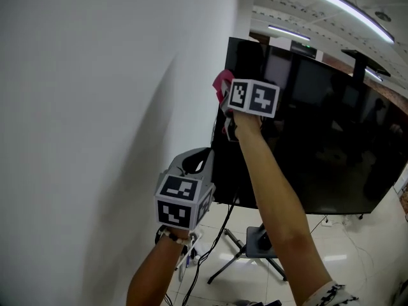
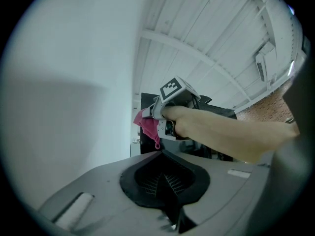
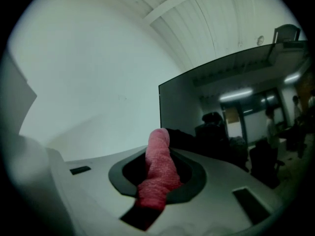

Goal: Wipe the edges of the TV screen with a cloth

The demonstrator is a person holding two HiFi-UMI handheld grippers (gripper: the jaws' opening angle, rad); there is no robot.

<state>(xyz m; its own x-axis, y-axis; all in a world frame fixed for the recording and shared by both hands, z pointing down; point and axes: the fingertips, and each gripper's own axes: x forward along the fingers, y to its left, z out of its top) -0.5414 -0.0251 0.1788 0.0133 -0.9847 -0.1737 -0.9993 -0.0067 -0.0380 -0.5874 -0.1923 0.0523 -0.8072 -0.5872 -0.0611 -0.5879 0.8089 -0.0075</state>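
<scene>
A large black TV (image 1: pixel 319 139) stands on a floor stand beside a white wall. My right gripper (image 1: pixel 227 102) is raised at the TV's upper left edge and shut on a pink cloth (image 1: pixel 221 81), which touches that edge. In the right gripper view the cloth (image 3: pixel 157 171) sticks out rolled between the jaws, just short of the TV's left edge (image 3: pixel 160 107). My left gripper (image 1: pixel 193 163) hangs lower by the TV's lower left side, jaws shut with nothing in them. Its own view looks up at the right gripper (image 2: pixel 153 116) and the cloth (image 2: pixel 147 124).
The white wall (image 1: pixel 95 107) runs close along the TV's left side. Tripod stand legs (image 1: pixel 239 255) and dangling cables (image 1: pixel 205 260) lie below the TV on the tiled floor. Strip lights (image 1: pixel 350 8) hang from the ceiling.
</scene>
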